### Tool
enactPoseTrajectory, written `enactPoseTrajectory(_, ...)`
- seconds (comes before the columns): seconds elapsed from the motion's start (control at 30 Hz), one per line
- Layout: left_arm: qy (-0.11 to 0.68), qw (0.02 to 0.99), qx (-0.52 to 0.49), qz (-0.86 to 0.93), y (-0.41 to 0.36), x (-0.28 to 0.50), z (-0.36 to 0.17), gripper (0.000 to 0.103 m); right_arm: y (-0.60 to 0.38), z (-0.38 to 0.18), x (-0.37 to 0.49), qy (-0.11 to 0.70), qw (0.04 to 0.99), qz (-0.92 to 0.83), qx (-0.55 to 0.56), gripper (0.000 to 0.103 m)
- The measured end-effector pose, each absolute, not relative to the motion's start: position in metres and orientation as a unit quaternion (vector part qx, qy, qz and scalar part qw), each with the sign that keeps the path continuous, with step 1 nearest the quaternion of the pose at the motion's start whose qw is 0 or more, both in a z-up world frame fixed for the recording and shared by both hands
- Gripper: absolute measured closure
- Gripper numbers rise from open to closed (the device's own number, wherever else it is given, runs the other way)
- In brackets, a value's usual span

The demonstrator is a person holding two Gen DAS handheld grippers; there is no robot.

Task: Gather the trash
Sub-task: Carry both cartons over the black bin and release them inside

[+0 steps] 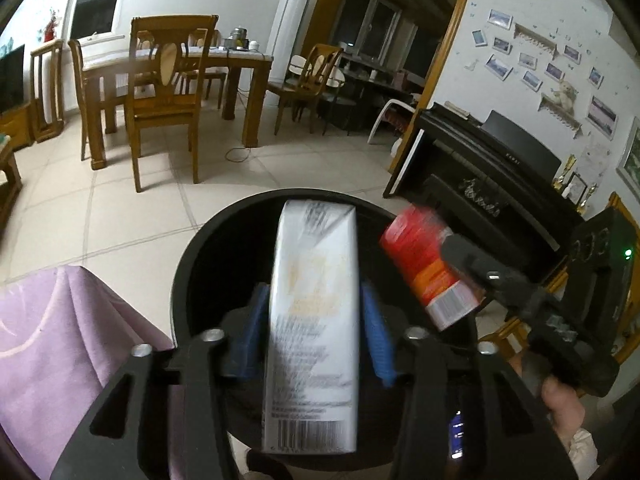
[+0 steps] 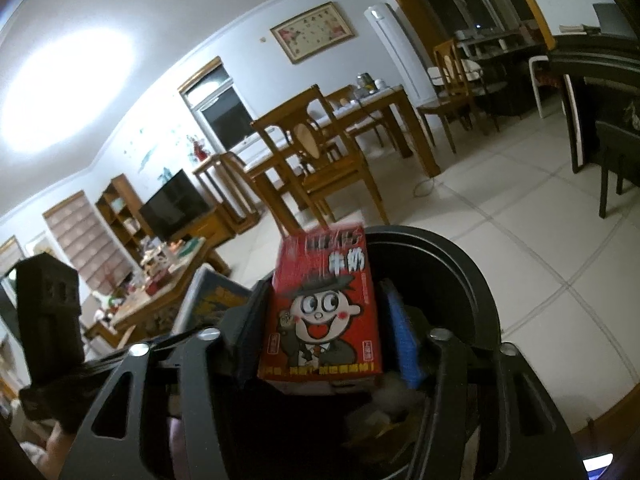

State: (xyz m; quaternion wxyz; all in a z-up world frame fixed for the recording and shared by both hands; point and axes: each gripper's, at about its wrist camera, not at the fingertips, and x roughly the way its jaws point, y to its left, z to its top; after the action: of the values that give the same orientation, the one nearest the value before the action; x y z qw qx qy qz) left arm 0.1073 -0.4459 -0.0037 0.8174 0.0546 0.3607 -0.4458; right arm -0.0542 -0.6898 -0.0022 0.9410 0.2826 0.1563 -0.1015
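From the left wrist view, the left hand-held gripper [image 1: 314,330] is clamped on a white drink carton [image 1: 314,320], blue pads pressing both sides, directly above the open black trash bin [image 1: 200,264]. The right hand-held gripper [image 1: 460,264] holds a red milk carton [image 1: 424,264] over the bin's right rim. A purple cloth [image 1: 60,340] lies at left.

From the right wrist view, the right hand-held gripper [image 2: 320,320] is clamped on the red milk carton [image 2: 322,312] (a cartoon face printed on it) over the black trash bin [image 2: 460,272], with crumpled trash [image 2: 392,400] inside.
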Motion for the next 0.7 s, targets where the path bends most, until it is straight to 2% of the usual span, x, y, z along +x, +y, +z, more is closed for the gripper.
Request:
enactPoseTrajectory(0.03, 0.355, 0.823, 0.056, -0.441, -0.446, 0.106, -0.001, 0.010, -0.691, 0.000, -0.059, 0.137, 0.943, -0.102, 0.286, 0.004)
enactPoseTrajectory(0.07, 0.343, 0.831, 0.055, -0.435, -0.444, 0.105, 0.002, 0.005, -0.690, 0.002, -0.062, 0.130, 0.944, -0.102, 0.285, 0.004)
enactPoseTrajectory(0.13, 0.322, 0.841, 0.056, -0.432, -0.437, 0.101, 0.010, 0.005, -0.691, 0.006, -0.062, 0.128, 0.946, -0.109, 0.277, 0.004)
enactPoseTrajectory(0.4, 0.329, 0.840, 0.055, -0.428, -0.419, 0.104, 0.023, 0.005, -0.685, 0.013, -0.064, 0.134, 0.943, -0.110, 0.283, 0.004)
enactPoseTrajectory(0.7, 0.339, 0.853, 0.019, -0.396, -0.331, 0.099, 0.048, 0.005, -0.642, 0.021, -0.073, 0.155, 0.943, -0.084, 0.281, 0.004)
